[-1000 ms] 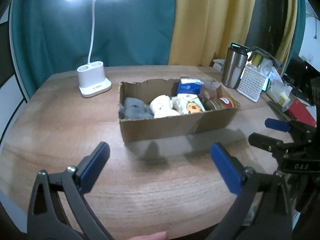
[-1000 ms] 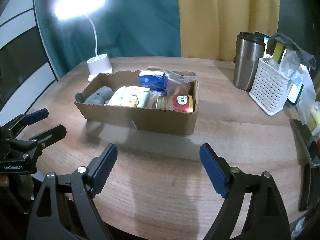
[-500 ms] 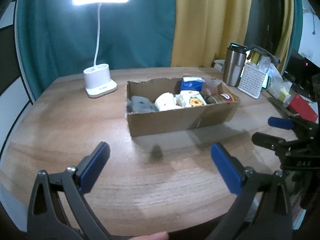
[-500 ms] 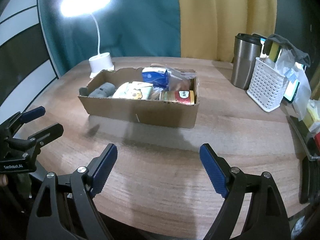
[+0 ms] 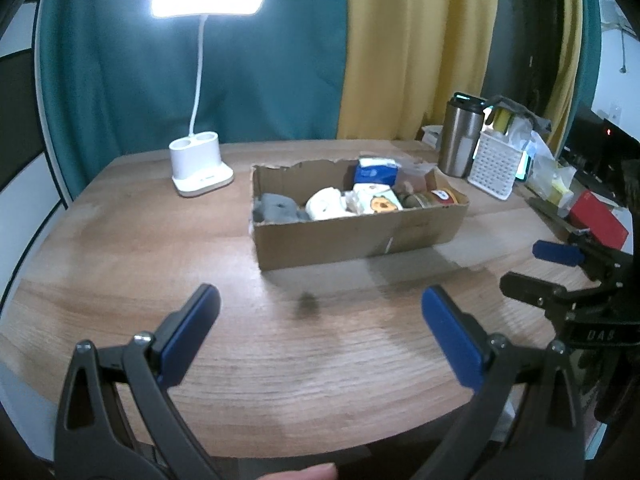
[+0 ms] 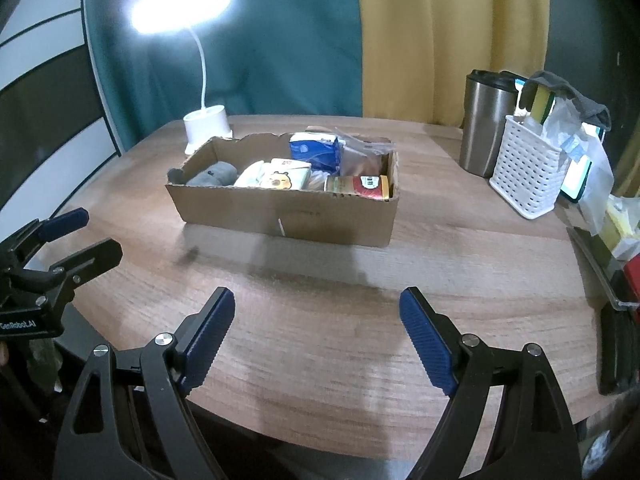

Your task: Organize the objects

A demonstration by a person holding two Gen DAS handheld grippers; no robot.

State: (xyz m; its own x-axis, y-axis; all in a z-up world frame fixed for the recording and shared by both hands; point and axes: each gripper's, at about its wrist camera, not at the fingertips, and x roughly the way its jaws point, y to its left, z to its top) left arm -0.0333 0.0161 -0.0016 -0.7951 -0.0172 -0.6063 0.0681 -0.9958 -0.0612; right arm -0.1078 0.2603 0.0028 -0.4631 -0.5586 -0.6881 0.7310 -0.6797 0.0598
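A torn cardboard box point(image 5: 352, 236) point(image 6: 288, 216) stands mid-table. It holds a grey cloth point(image 5: 276, 208), a white roll point(image 5: 326, 204), a cartoon tissue pack point(image 5: 378, 200) point(image 6: 280, 178), a blue pack point(image 5: 376, 174) point(image 6: 316, 152), a clear bag point(image 6: 364, 156) and a red-labelled can point(image 5: 440, 198) point(image 6: 358, 187). My left gripper point(image 5: 320, 320) is open and empty above the near table edge. My right gripper point(image 6: 316, 320) is open and empty, also well short of the box. Each gripper shows in the other's view: the right one point(image 5: 560, 276), the left one point(image 6: 60, 248).
A lit white desk lamp point(image 5: 200, 168) point(image 6: 208, 128) stands behind the box at left. A steel tumbler point(image 5: 460, 140) point(image 6: 484, 120) and a white slotted basket point(image 5: 496, 168) point(image 6: 528, 168) stand at right, with a red box point(image 5: 598, 220) and clutter beyond. Curtains hang behind the wooden table point(image 5: 120, 248).
Both grippers have drawn back and up from the box, so it looks smaller and farther. Both stay open and empty. The box contents have not moved.
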